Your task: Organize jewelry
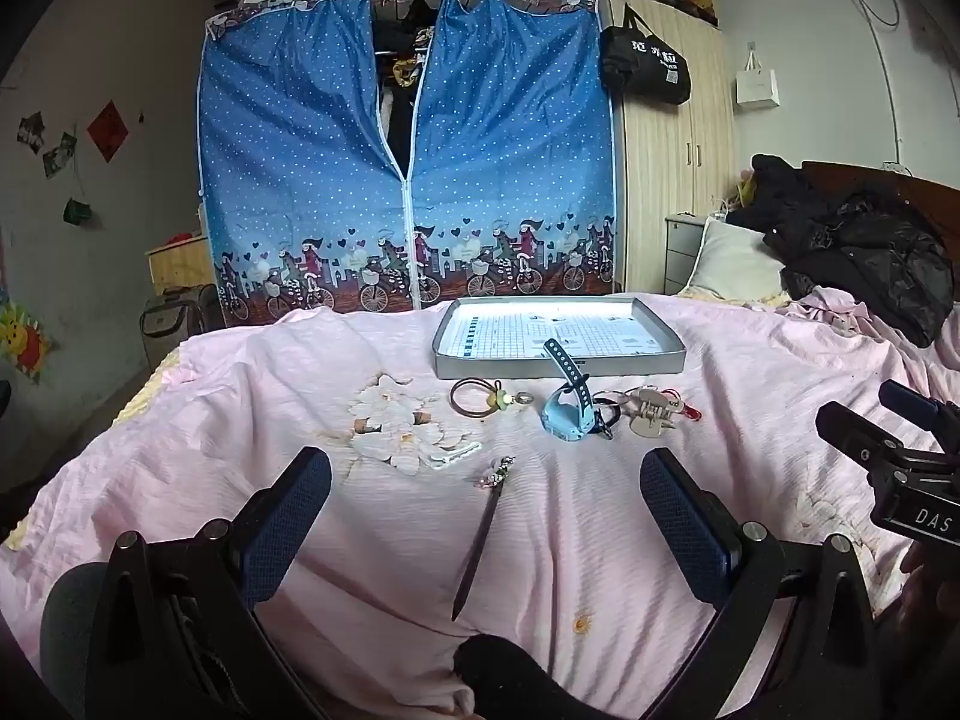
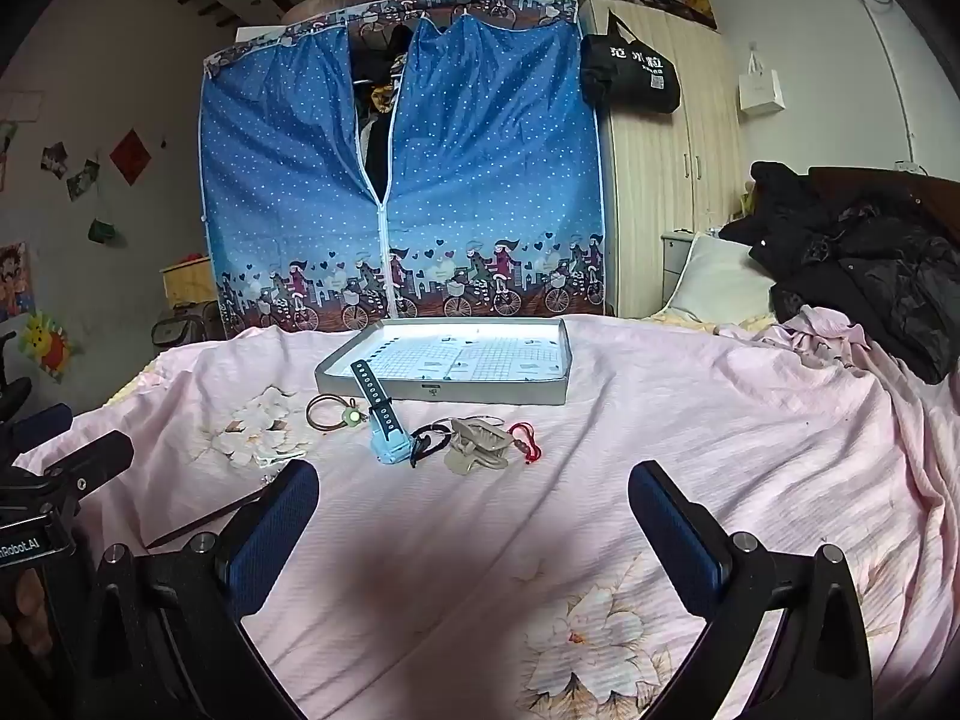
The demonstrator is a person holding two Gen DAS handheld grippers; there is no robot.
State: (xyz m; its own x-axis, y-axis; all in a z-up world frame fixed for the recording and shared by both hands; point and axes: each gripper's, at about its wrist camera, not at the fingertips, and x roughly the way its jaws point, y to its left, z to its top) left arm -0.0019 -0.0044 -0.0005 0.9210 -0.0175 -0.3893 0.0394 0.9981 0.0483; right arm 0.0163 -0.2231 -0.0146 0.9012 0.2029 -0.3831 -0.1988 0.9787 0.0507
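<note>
My left gripper [image 1: 486, 516]: spread, empty, over hair stick [image 1: 480, 540].
My right gripper [image 2: 474, 516]: spread, empty.
Watch [image 1: 567, 408]: just before tray [image 1: 558, 363].

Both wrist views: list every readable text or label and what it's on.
"DAS" – plate on the right gripper's body, cut off by the frame edge.
"nRobot.AI" – plate on the left gripper's body, start cut off.
Black bag on the wardrobe: white characters, too blurred to read.
Tray liner print: too small to read.

L+R wrist cams | low, fwd over bed [image 1: 600, 516] | share tray [image 2: 468, 391]
</note>
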